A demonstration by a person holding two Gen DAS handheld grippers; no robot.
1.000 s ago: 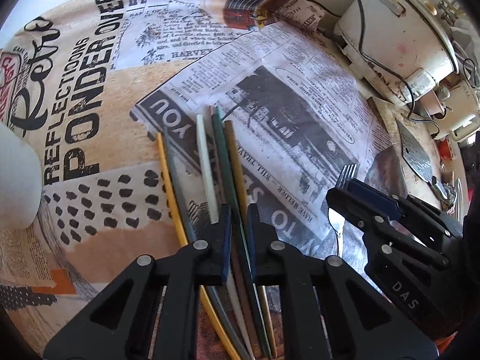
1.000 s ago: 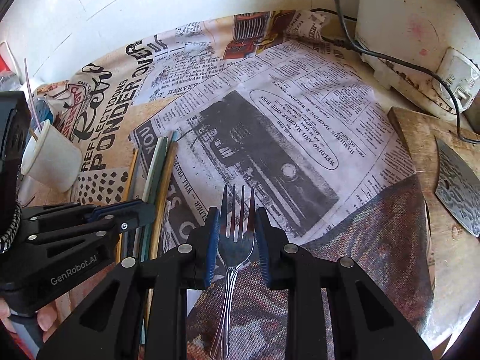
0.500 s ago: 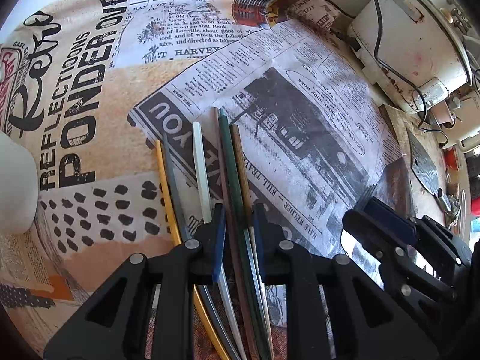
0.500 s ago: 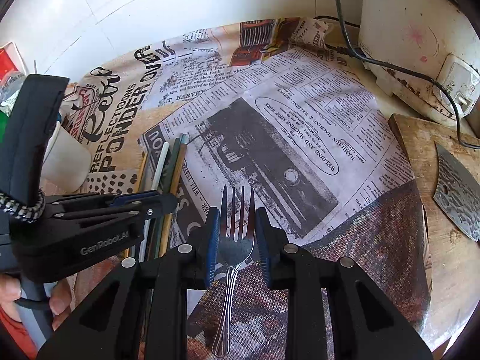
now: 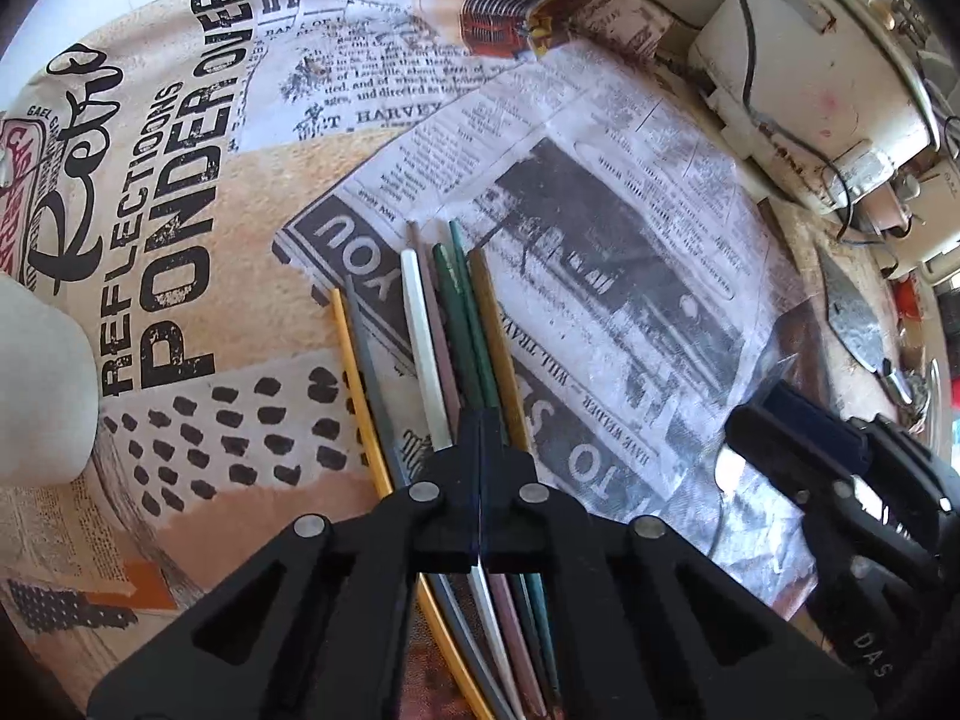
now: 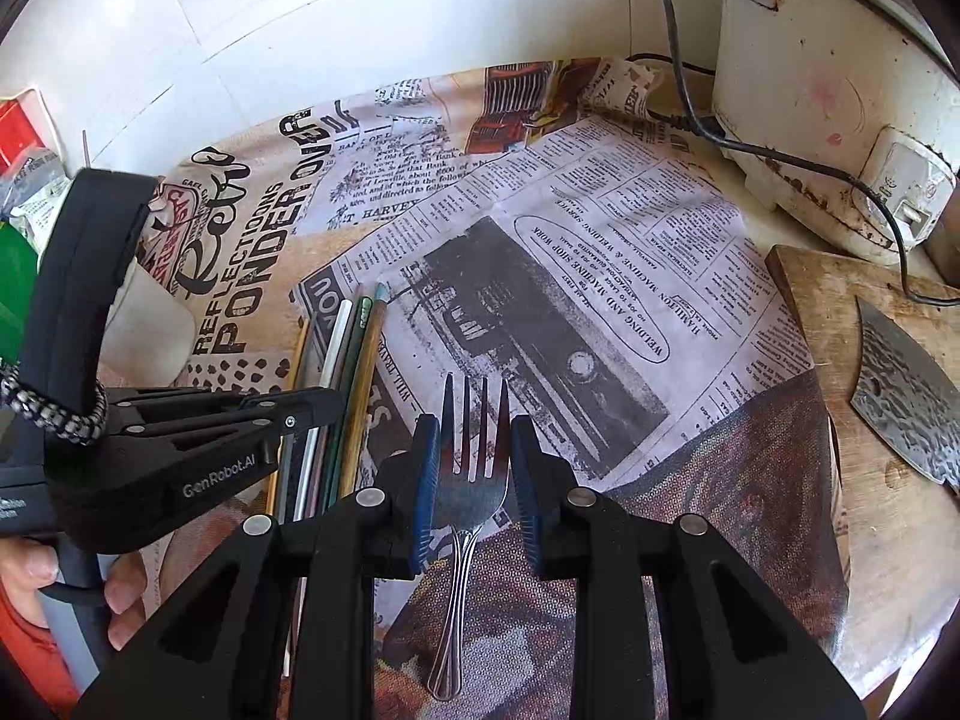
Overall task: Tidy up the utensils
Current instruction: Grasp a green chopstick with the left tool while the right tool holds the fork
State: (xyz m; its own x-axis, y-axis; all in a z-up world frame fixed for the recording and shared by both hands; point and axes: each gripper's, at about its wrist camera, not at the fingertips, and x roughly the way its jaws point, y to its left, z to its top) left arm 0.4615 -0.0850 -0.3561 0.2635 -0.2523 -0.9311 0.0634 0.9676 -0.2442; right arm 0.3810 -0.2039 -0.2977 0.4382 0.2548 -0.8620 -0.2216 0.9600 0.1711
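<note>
step: pickup of both utensil sets | left hand-held gripper [image 5: 480, 450] clenched over bundle of coloured chopsticks [image 5: 456, 330] on newspaper-print tabletop [image 5: 630, 252], hold unconfirmed | right hand-held gripper [image 6: 474, 468] released, straddling steel fork [image 6: 471, 480] | next: clamp fork, lift

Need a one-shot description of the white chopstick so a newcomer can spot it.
Start at the newspaper-print cloth, then find the fan of chopsticks lying near its front, under the left hand-held gripper. The white chopstick is the only pale one, between a grey and a pinkish stick.
</note>
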